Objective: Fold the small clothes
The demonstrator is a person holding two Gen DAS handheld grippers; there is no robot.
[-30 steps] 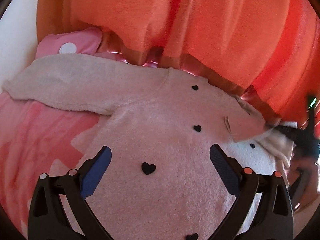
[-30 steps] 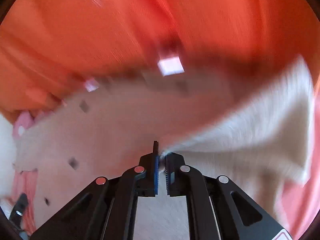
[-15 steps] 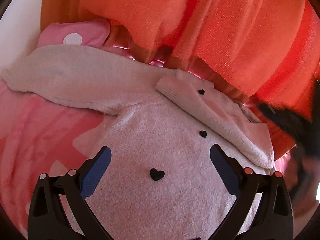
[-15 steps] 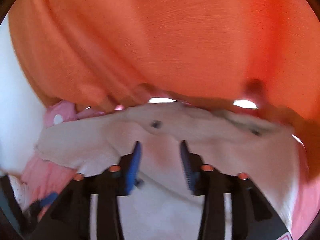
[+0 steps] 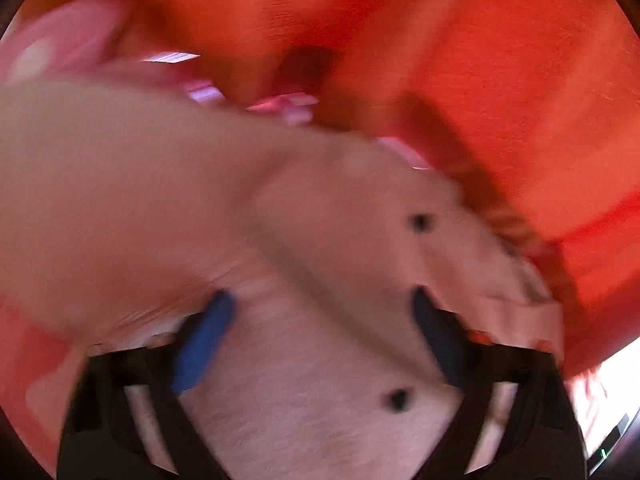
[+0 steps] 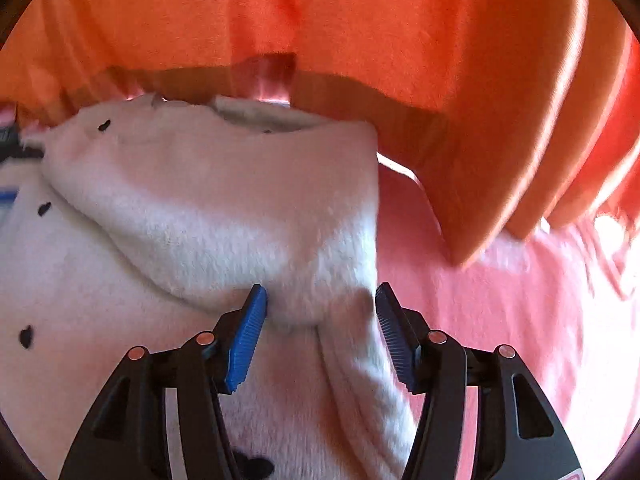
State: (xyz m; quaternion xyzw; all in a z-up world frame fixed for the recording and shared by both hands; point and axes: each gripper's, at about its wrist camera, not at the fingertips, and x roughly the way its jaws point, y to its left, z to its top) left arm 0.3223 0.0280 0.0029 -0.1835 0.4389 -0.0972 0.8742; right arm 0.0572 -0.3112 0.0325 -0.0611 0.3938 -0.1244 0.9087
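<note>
Fleece sweater (image 6: 168, 208) — sleeve folded across (black hearts) — on pink bedding (image 6: 500, 320).

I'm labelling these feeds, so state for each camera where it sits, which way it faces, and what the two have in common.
Left wrist: on the left gripper, looking forward and down at the pale fleece garment; only its own fingers show; jaws have just been closing, gripping nothing.
Right wrist: on the right gripper, looking forward and down at the folded sleeve; own fingers show, jaws open.
Shared: the garment, the pink blanket, the orange curtain.
</note>
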